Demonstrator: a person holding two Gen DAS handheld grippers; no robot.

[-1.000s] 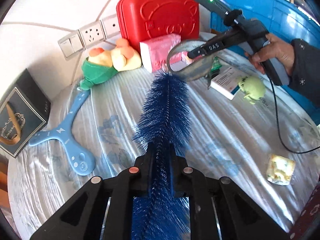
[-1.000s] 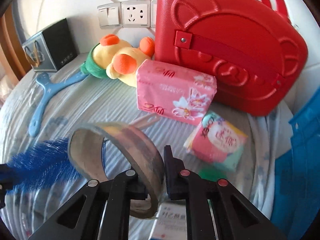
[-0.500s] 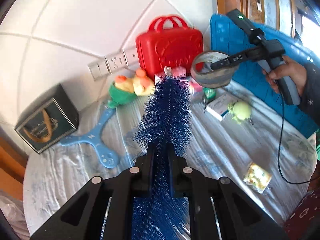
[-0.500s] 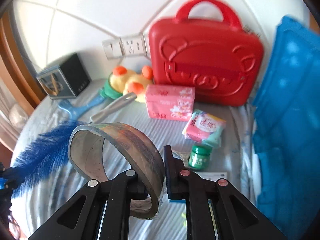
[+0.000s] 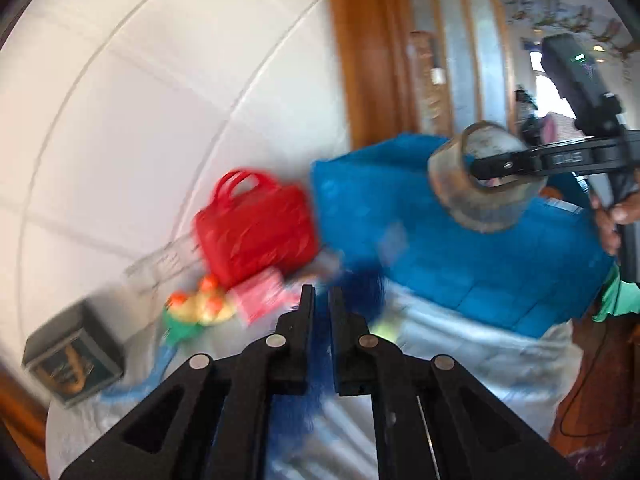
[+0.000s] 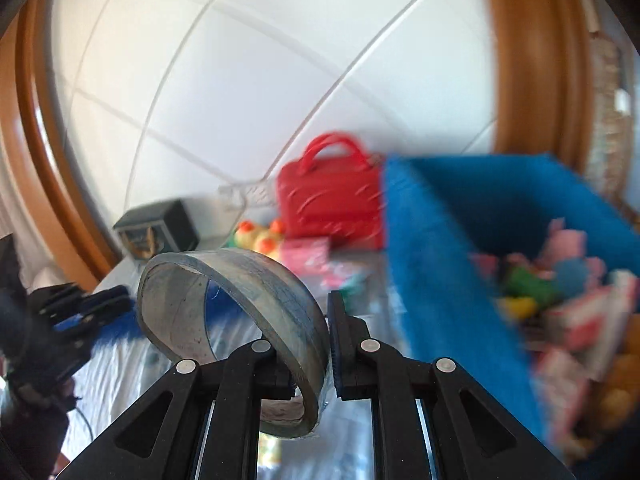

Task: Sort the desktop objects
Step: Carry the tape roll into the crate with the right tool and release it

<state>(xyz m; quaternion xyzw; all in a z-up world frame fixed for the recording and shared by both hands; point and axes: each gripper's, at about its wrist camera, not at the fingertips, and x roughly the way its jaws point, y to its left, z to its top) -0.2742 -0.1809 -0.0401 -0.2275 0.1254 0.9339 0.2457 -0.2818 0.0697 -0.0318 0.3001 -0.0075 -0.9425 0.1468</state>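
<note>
The roll of clear tape [image 6: 236,320] is clamped by its wall between the jaws of the right gripper [image 6: 329,344], one finger inside the ring and one outside, so the roll hangs in the air and cannot slip off. It is held high, near the open top of the blue fabric bin [image 6: 436,280] – probably so that it can be dropped among the things already sorted there. The left gripper [image 5: 319,312] is clenched on the blue bristle brush [image 5: 360,284], whose blurred bristles stick out ahead of the fingers – I judge this one waits for its turn. Behind, the red case [image 5: 256,228], a plush toy [image 5: 200,308] and a dark box [image 5: 72,364] rest on the table by the wall.
</note>
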